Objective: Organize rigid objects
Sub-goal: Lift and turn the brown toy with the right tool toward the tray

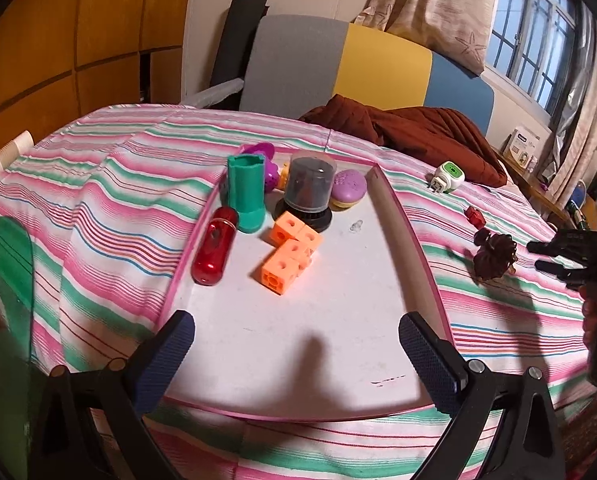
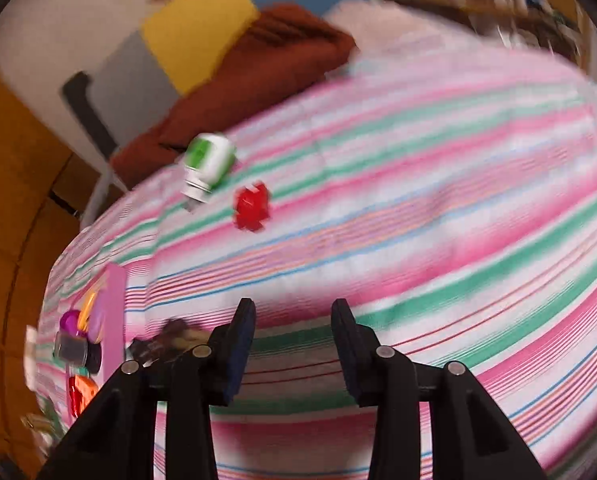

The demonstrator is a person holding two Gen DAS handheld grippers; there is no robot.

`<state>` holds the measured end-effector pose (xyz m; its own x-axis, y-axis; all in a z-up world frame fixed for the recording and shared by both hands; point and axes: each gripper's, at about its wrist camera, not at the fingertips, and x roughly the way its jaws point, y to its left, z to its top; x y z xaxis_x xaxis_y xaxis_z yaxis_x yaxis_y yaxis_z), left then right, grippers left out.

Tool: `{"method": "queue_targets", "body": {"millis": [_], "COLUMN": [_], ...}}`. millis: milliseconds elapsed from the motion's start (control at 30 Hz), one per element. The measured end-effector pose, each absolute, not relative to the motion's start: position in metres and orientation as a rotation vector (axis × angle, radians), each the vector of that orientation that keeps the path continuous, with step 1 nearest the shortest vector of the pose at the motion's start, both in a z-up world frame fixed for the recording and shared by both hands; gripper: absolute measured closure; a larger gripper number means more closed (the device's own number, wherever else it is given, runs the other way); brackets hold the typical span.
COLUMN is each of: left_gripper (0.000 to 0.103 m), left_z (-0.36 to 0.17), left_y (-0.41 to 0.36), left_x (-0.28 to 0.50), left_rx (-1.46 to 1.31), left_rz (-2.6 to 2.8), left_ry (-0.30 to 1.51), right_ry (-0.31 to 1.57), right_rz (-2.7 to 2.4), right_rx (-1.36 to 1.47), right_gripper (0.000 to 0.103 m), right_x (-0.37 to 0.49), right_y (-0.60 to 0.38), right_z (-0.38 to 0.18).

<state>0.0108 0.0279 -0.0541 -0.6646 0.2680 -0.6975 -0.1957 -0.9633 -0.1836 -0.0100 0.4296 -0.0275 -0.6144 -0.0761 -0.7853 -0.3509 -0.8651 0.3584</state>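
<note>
Right tongs (image 2: pixel 294 344) empty, jaws part-open, over the striped bed (image 2: pixel 418 200); dark brown toy (image 2: pixel 174 336) just left of them, red piece (image 2: pixel 251 208) farther off; left tongs (image 1: pixel 298 356) wide open over the tray (image 1: pixel 410 224), so right hand is nearer.

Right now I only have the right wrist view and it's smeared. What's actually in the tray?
Observer: Five things, all in the far half of the tray: orange cube cluster, red capsule, green boot, domed dark canister, purple macaron toy.
Operator: Left gripper holding anything?
Observer: No. The left gripper is open and empty, over the tray's near edge.
</note>
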Motion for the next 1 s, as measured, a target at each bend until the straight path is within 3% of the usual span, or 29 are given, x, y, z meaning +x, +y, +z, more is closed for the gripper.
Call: {"method": "queue_targets", "body": {"millis": [200, 400, 600, 800, 1000], "left_gripper": [0.000, 0.000, 0.000, 0.000, 0.000], "left_z": [-0.055, -0.048, -0.049, -0.050, -0.047], "left_y": [0.034, 0.021, 0.012, 0.009, 0.006], "left_x": [0.012, 0.012, 0.009, 0.009, 0.011], "left_rx": [-1.133, -1.106, -1.128, -1.123, -1.109], "left_rz": [2.643, 2.678, 2.686, 2.687, 2.694], "left_ry": [-0.101, -0.142, -0.185, -0.207, -0.213], "right_ry": [0.147, -0.431, -0.687, -0.734, -1.292], "right_rz": [2.866, 2.741, 2.683, 2.793, 2.642], "right_rx": [-1.376, -1.725, -1.750, -1.674, -1.756], "right_gripper": [0.063, 0.062, 0.062, 0.062, 0.062], "right_x": [-0.025, -0.066, -0.069, -0.045, -0.022], "right_y": [0.349, 0.287, 0.266, 0.260, 0.226], "right_z": [0.007, -0.018, -0.029, 0.000, -0.037]}}
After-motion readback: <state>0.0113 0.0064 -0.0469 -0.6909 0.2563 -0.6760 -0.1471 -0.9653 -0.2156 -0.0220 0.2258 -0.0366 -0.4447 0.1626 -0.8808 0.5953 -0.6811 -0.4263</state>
